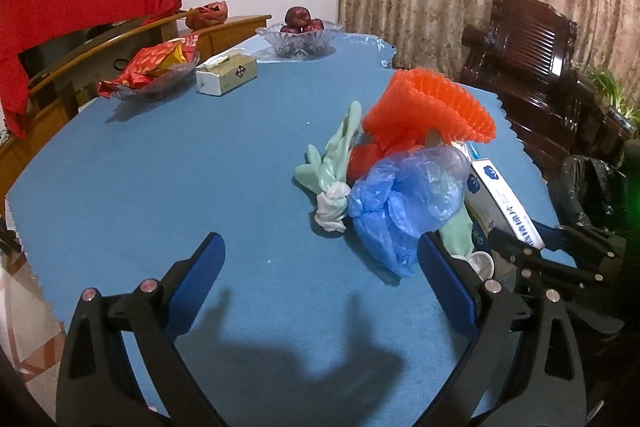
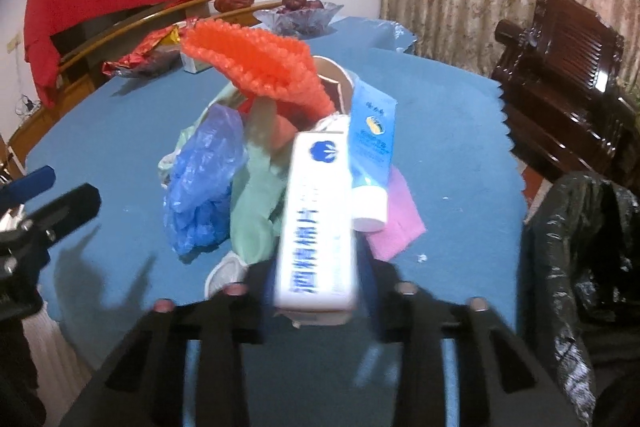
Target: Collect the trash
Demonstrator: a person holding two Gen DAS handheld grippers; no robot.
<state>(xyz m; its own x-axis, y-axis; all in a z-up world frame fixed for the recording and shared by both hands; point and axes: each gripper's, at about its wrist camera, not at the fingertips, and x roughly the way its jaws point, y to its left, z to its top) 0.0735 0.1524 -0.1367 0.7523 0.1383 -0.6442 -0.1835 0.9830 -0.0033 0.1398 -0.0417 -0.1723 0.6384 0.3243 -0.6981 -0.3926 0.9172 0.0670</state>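
Observation:
A trash pile lies on the blue table (image 1: pixel 160 167): an orange foam net (image 1: pixel 428 107), a mint glove (image 1: pixel 332 155), a blue plastic bag (image 1: pixel 404 199). My right gripper (image 2: pixel 316 291) is shut on a white box with blue print (image 2: pixel 316 223) and holds it over the pile; it also shows in the left wrist view (image 1: pixel 504 207). A blue tube (image 2: pixel 372 147) and a pink cloth (image 2: pixel 396 215) lie behind it. My left gripper (image 1: pixel 320 267) is open and empty, just left of the pile.
A black trash bag (image 2: pixel 576 255) stands off the table's right edge. A dark wooden chair (image 1: pixel 532 63) is behind it. At the far end stand a fruit bowl (image 1: pixel 300 35), a tissue box (image 1: pixel 226 75) and a snack dish (image 1: pixel 156 71).

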